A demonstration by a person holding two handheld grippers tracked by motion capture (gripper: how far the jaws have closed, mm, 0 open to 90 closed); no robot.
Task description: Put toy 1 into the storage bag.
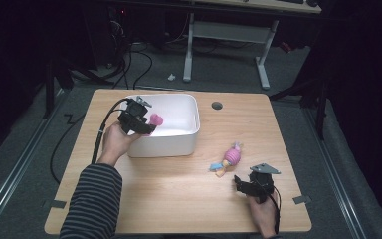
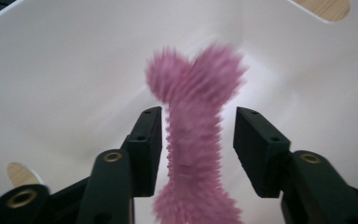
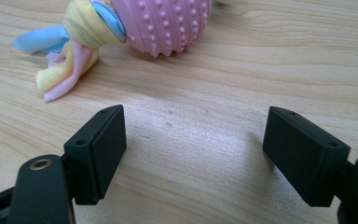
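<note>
A fuzzy pink bone-shaped toy (image 2: 196, 79) hangs blurred between the jaws of my left gripper (image 2: 198, 126), over the inside of a white bin (image 2: 65, 70). Neither pad presses on it, and a gap shows on each side. From above, the left gripper (image 1: 146, 127) sits over the bin's (image 1: 191, 107) near left rim with the pink toy (image 1: 156, 120) at its tips. A pink knobbly ball with pastel cloth tails (image 1: 231, 158) lies on the table. My right gripper (image 1: 238, 180) stands open just in front of it, the ball toy (image 3: 163, 23) beyond its empty jaws (image 3: 193, 135).
The wooden table (image 1: 179, 199) has a round cable hole (image 1: 217, 105) to the right of the bin. A striped sleeve (image 1: 92, 204) comes in at the bottom left. Behind the table stand white desk legs (image 1: 262, 69) and floor cables (image 1: 129, 64).
</note>
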